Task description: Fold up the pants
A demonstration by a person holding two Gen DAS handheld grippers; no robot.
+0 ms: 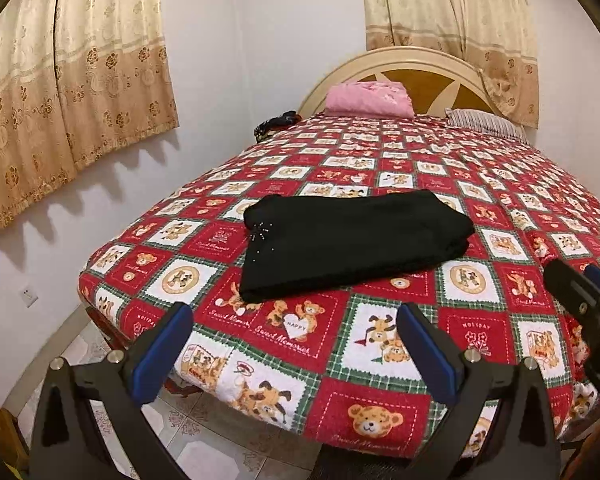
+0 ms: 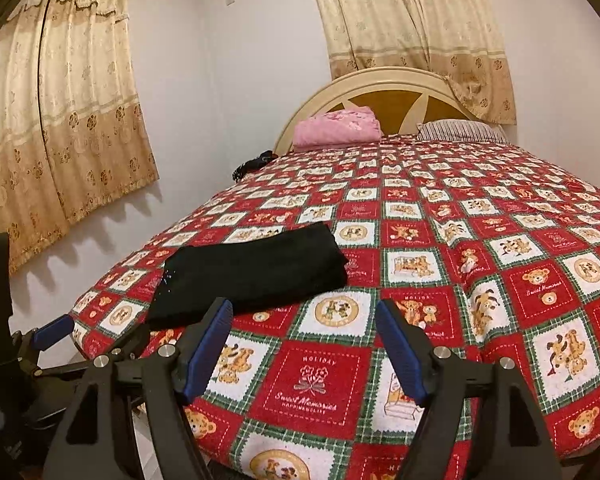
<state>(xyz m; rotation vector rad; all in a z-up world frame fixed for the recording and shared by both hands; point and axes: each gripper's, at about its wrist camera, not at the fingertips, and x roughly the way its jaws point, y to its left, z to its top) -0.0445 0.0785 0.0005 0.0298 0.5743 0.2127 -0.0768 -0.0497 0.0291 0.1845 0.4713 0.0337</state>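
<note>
Two claws hover wide apart at the foot of a bed, gripping nothing, while the black pants (image 1: 352, 244) lie folded into a compact rectangle on the teddy-bear bedspread (image 1: 380, 360).

From my left wrist camera, my left claw (image 1: 296, 340) stands released, its blue pads (image 1: 162, 352) spread over the bedspread's near edge with only patterned cloth between them. The pants rest just beyond the fingertips, apart from them, with a small cluster of shiny studs near their left end. My right claw (image 1: 592, 292) pokes in at the right edge. Farther back, a pink folded blanket (image 1: 368, 98) and a striped pillow (image 1: 484, 122) sit against the rounded headboard (image 1: 432, 80), and floral curtains (image 1: 72, 80) hang on the wall to the left.

From my right wrist camera, my right claw (image 2: 304, 344) is likewise released, pads wide over a red "Holiday" square of the bedspread. The folded pants (image 2: 252, 272) lie ahead and to the left, untouched; the left finger only overlaps their near edge in this view. My left claw (image 2: 54, 330) shows low at the left, near the bed's corner.
</note>
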